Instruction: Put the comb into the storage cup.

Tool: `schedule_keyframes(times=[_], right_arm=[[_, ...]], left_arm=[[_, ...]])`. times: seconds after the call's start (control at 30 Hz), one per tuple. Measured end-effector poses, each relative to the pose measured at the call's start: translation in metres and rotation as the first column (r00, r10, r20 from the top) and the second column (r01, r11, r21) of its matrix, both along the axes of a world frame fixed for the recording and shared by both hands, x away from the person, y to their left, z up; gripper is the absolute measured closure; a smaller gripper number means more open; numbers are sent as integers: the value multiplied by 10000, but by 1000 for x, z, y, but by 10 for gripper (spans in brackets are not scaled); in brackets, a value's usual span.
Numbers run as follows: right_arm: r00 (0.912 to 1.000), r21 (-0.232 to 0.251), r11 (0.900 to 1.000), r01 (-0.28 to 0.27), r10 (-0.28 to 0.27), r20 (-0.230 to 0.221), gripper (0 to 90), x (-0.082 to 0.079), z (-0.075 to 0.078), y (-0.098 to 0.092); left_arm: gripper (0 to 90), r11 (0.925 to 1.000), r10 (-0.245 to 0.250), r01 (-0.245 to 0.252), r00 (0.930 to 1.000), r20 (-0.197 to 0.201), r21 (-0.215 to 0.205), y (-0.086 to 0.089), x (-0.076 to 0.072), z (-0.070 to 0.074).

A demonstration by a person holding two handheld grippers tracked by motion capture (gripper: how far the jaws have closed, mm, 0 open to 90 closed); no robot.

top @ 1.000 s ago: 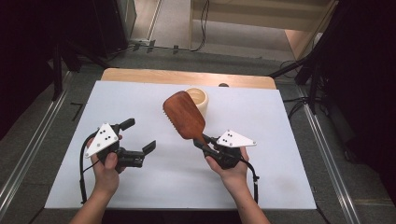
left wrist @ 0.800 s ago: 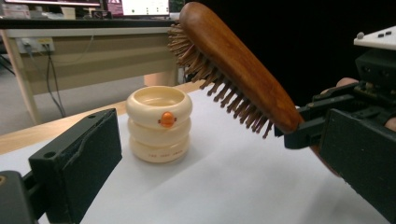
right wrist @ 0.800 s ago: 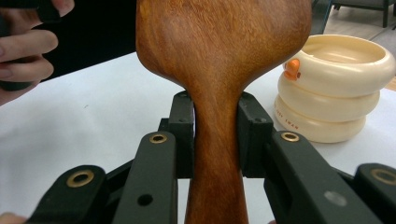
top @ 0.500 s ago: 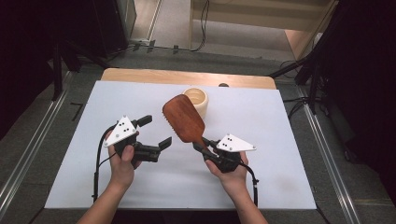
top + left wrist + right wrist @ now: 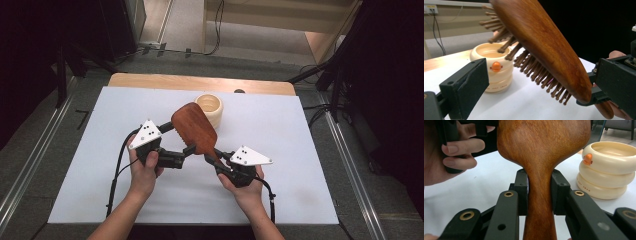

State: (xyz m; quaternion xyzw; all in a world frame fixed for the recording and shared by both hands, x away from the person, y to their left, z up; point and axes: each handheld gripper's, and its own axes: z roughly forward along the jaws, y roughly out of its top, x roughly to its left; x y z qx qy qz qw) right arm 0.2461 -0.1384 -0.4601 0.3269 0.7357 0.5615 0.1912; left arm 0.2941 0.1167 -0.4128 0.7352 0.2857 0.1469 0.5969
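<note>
1. Since the earlier frame the left gripper (image 5: 181,138) has slid in across the white table (image 5: 100,150) toward the hairbrush (image 5: 195,127); its black jaws now stand wide apart, one on each side of the brush head, gripping nothing.
2. Nearest the person, the right gripper (image 5: 214,159) is clamped on the brush's narrow handle (image 5: 540,195), holding the brush clear of the table with its bristles (image 5: 536,75) facing down.
3. From that grip, the brush's long axis runs up and away to the left, so the paddle head lies directly between the left gripper's jaws: that hand is the nearer one for taking the head.
4. Beyond the brush, a cream ringed cup (image 5: 210,109) stands upright on the table, just past the head's tip.
</note>
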Motion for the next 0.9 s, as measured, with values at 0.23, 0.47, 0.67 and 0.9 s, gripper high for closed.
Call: schedule_keyframes(times=[0.23, 0.47, 0.67, 0.9], right_arm=[[10000, 160, 9999, 40, -41, 55, 694, -1, 1, 0], [9999, 189, 9998, -14, 12, 105, 694, -2, 1, 3], [9999, 219, 9997, -65, 62, 141, 694, -4, 0, 8], [9998, 245, 9997, -72, 68, 185, 694, -6, -2, 13]], left_arm=[[0, 9992, -105, 92, 9994, -340, -386, -6, 4, 2], [61, 9982, 177, -218, 9972, -728, -557, -10, 8, 1], [117, 9961, 162, -256, 9938, -1098, -850, -15, 10, 1], [268, 9932, -147, -18, 9900, -1405, -1162, -20, 11, -1]])
